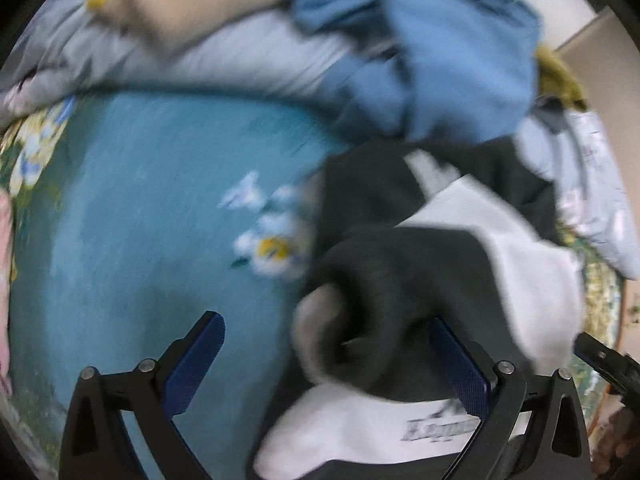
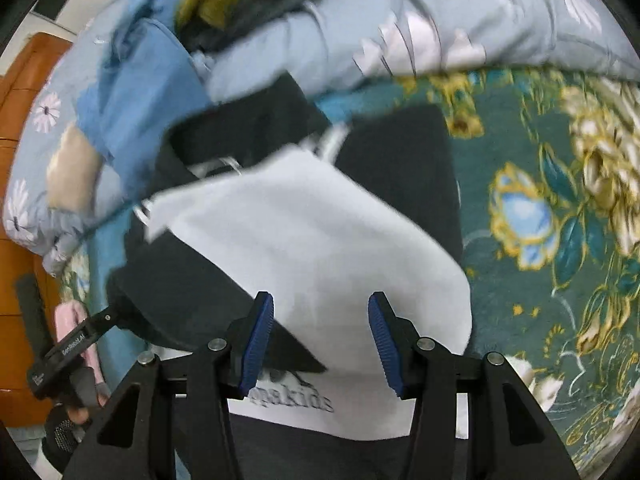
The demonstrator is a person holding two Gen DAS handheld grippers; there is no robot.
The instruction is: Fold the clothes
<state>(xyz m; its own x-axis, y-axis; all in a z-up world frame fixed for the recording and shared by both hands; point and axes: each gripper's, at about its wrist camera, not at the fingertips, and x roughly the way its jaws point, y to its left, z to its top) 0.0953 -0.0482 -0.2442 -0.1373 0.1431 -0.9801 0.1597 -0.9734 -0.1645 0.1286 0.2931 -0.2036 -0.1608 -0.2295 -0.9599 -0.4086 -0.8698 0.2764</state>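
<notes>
Centrally, the black-and-white garment (image 2: 304, 240) lay on the teal floral bedspread (image 2: 540, 152), partly folded: a white panel was turned over the dark body, with printed lettering showing at the near edge. A dark sleeve end (image 1: 380, 320) bunched up at its left side.

The right gripper (image 2: 320, 340) hung above the white panel with its jaws parted and no cloth between them. The left gripper (image 1: 332, 360) stood spread wide, the sleeve bunch lying against its right pad (image 1: 460, 368); whether it was gripped could not be told through the blur.

Judged step: mid-fold, between grasps. The next move would call for pinching the loose sleeve and laying it flat across the body.

Unfolded clothes (image 1: 420, 40) and a pale quilt (image 2: 480, 12) lay piled at the far side.
</notes>
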